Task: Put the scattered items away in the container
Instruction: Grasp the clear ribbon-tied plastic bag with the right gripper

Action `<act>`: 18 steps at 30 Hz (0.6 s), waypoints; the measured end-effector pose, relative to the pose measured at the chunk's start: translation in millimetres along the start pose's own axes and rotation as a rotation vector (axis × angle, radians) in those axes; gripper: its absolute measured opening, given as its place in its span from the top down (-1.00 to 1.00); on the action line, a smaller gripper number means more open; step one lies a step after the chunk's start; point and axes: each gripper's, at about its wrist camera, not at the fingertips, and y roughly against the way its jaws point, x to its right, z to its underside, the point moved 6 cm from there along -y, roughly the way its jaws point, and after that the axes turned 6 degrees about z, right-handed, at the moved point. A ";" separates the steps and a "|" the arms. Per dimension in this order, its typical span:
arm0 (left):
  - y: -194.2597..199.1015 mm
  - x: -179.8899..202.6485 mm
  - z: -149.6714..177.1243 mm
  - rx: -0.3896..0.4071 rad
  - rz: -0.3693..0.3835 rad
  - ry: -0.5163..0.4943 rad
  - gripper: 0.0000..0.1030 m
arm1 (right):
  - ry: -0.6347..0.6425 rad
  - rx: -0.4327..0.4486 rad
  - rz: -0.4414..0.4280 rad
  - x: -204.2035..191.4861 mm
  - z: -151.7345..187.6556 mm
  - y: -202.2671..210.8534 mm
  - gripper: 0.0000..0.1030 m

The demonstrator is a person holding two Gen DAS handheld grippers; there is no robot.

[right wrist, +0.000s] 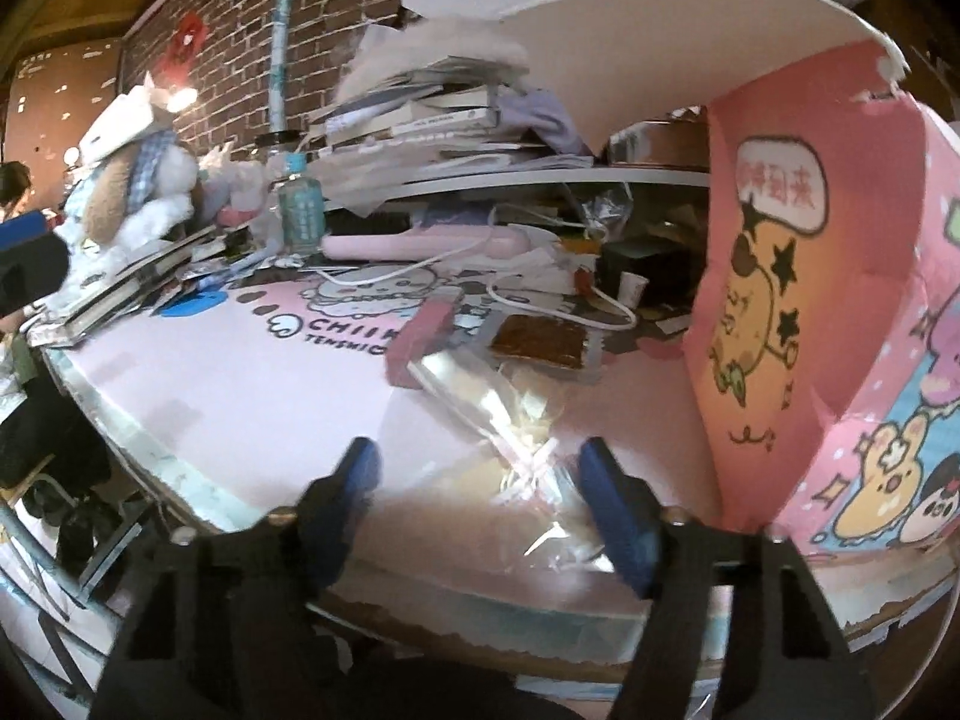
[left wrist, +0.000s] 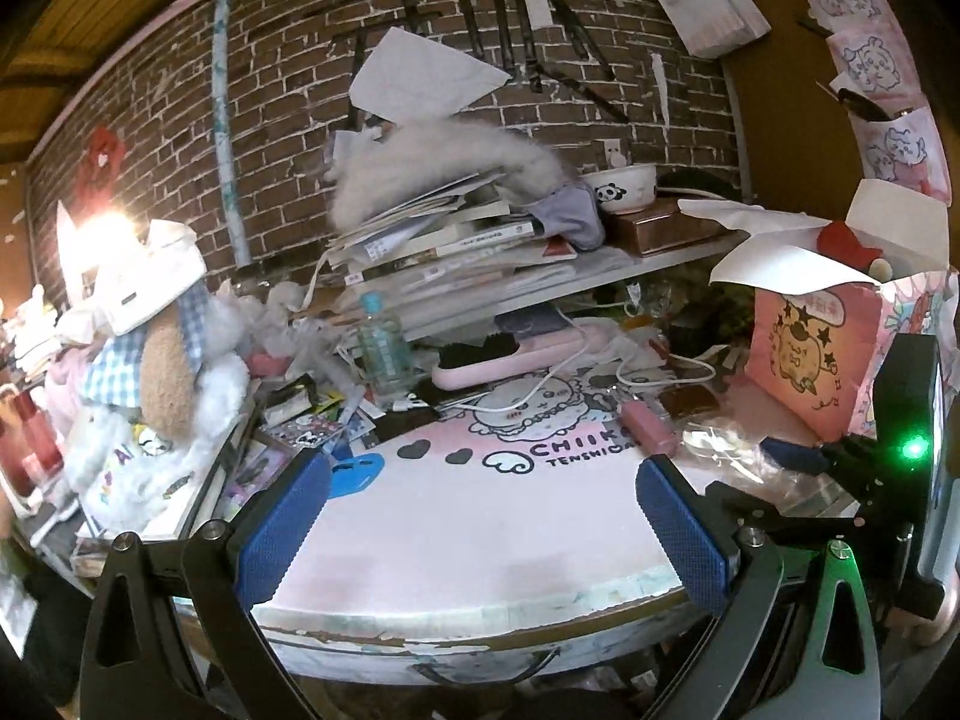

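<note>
My left gripper [left wrist: 480, 516] stands open over the pink desk mat [left wrist: 480, 516], with nothing between its blue pads. My right gripper [right wrist: 483, 474] is open low over the mat's right part. A crumpled clear plastic bag [right wrist: 480, 396] lies between its fingers, close to the right fingertip and apart from the left one. Beyond the bag lie a pink block [right wrist: 423, 330] and a brown packet [right wrist: 540, 342]. The pink cartoon box [right wrist: 780, 300] stands just right of the gripper with its white flap raised. The left wrist view shows the box [left wrist: 804, 360], the block [left wrist: 648, 429] and the bag [left wrist: 720, 444].
A tall stack of books [left wrist: 444, 240] fills the back, with a water bottle [left wrist: 381, 348] and a pink case with a white cable [left wrist: 498, 360] before it. A plush toy [left wrist: 162, 372] and loose cards crowd the left. A blue tag [left wrist: 354, 474] lies on the mat.
</note>
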 end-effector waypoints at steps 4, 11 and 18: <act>-0.3 0.2 0.3 0.000 0.001 0.000 -0.98 | 0.006 0.002 -0.013 -2.2 -0.7 -0.2 0.20; -0.1 0.1 0.4 0.001 -0.003 0.002 -0.98 | 0.030 0.003 -0.027 -7.4 -1.4 0.0 0.64; -0.3 -0.8 0.3 0.003 -0.007 0.006 -0.98 | 0.048 0.027 -0.025 -10.5 -3.5 4.8 0.71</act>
